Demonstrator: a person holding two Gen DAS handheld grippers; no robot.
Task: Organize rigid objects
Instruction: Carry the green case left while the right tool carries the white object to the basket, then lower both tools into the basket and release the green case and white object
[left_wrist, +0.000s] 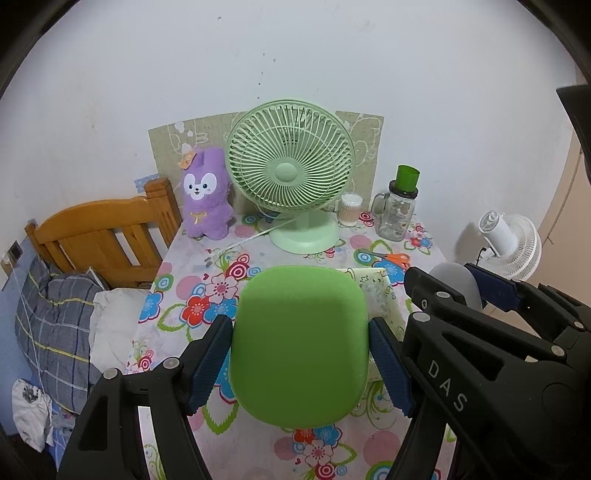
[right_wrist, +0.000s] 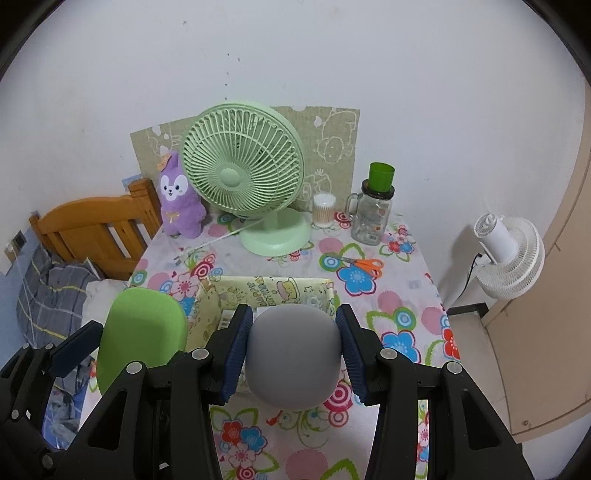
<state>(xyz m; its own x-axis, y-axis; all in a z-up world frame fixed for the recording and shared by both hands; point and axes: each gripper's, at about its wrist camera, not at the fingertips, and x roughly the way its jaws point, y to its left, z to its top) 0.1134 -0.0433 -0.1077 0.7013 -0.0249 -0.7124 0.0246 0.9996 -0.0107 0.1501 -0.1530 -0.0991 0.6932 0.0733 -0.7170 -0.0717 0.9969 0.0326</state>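
My left gripper (left_wrist: 301, 358) is shut on a green rounded case (left_wrist: 299, 343) and holds it above the floral table. The green case also shows in the right wrist view (right_wrist: 142, 334), left of a yellow patterned box (right_wrist: 266, 291). My right gripper (right_wrist: 293, 354) is shut on a grey rounded case (right_wrist: 293, 356) and holds it over the near edge of the yellow box. In the left wrist view the right gripper (left_wrist: 458, 284) is at the right with the grey case (left_wrist: 452, 282), and the yellow box (left_wrist: 376, 291) is partly hidden behind the green case.
A green desk fan (right_wrist: 245, 170), a purple plush (right_wrist: 179, 199), a cotton-swab jar (right_wrist: 323, 210) and a glass mug with a green cup on it (right_wrist: 373, 210) stand at the back. Orange scissors (right_wrist: 364, 266) lie behind the box. A wooden bed (right_wrist: 96, 229) is left, a white fan (right_wrist: 511, 254) right.
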